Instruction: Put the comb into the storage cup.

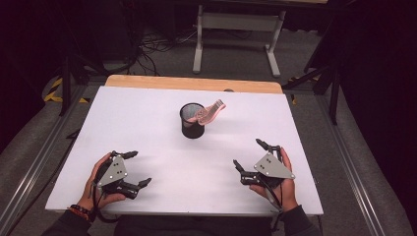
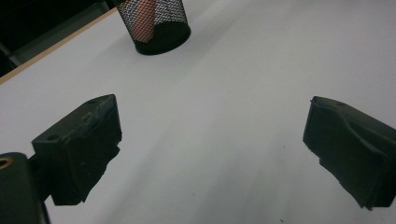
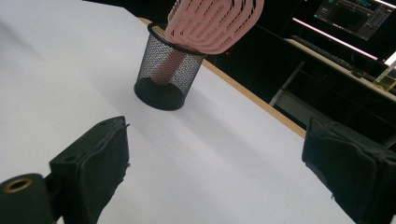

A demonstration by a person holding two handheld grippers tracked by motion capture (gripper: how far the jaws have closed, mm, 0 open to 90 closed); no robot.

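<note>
High view: one black mesh cup [image 1: 192, 120] stands at 12 o'clock on the white table [image 1: 147, 128], one pink comb [image 1: 210, 113] leaning out toward 2 because it's taller than the cup; left gripper [image 1: 134, 169] at 7 and right gripper [image 1: 251, 155] at 5, both released, well apart from the cup. Left gripper view: two jaws spread, nothing between, cup [image 2: 154, 25] at 11. Right gripper view: two jaws spread and empty, cup [image 3: 169, 70] and comb [image 3: 215, 23] at 12, likely next to be grabbed.

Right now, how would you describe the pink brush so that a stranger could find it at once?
Look at the white table top, toward its far middle, where a black wire-mesh cup stands alone. The pink plastic hairbrush sits handle-down in that cup, its slotted head leaning out over the rim. It is the one pink thing there.
</note>
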